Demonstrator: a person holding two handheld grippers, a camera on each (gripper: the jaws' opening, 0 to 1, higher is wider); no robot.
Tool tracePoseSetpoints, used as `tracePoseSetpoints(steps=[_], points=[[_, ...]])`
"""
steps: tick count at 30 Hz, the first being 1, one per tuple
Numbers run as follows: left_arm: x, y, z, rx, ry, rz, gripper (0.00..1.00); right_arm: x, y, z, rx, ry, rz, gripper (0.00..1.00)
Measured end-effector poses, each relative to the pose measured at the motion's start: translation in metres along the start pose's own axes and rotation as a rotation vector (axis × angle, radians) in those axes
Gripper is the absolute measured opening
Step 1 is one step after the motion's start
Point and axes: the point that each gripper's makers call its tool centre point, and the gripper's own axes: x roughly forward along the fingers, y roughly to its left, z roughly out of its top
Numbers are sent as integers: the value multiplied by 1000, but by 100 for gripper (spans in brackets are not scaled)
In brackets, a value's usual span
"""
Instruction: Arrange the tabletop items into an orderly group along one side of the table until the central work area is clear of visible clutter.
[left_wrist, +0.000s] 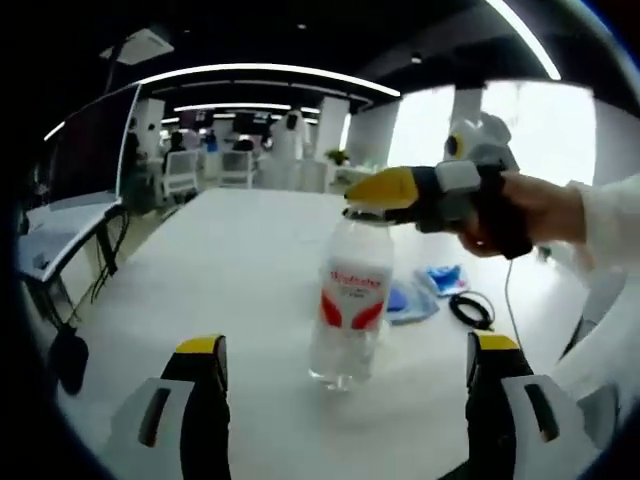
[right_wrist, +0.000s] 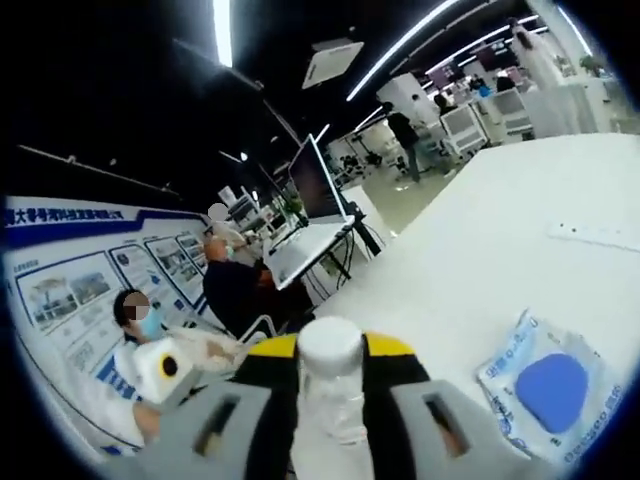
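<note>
A clear water bottle (left_wrist: 350, 300) with a red and white label stands upright on the white table (left_wrist: 230, 280), straight ahead of my left gripper. My left gripper (left_wrist: 345, 350) is open, its yellow-tipped jaws wide apart on either side of the bottle's base and clear of it. My right gripper (left_wrist: 368, 205) comes in from the right, held by a hand, and is shut on the bottle's top. In the right gripper view the white cap (right_wrist: 330, 345) sits pinched between the right gripper's (right_wrist: 331, 372) jaws.
Blue wipe packets (left_wrist: 440, 280) and a black coiled cable (left_wrist: 470, 310) lie right of the bottle. One blue packet (right_wrist: 545, 385) lies near a white power strip (right_wrist: 590, 235). A desk with a monitor (left_wrist: 85, 150) stands off the table's left edge. People sit in the background.
</note>
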Motion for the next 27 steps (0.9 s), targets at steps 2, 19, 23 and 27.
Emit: tracePoseSetpoints(steps=[2, 19, 23, 27], points=[[-6, 7, -4, -8, -4, 18, 96, 0, 0, 3, 4, -7, 1, 21], [-21, 0, -16, 60, -46, 13, 92, 12, 1, 39, -113, 7, 8, 21], [-23, -17, -14, 136, -35, 1, 94, 16, -9, 53, -151, 8, -2, 21], [-26, -21, -14, 208, -33, -19, 93, 19, -19, 65, -166, 6, -10, 21]])
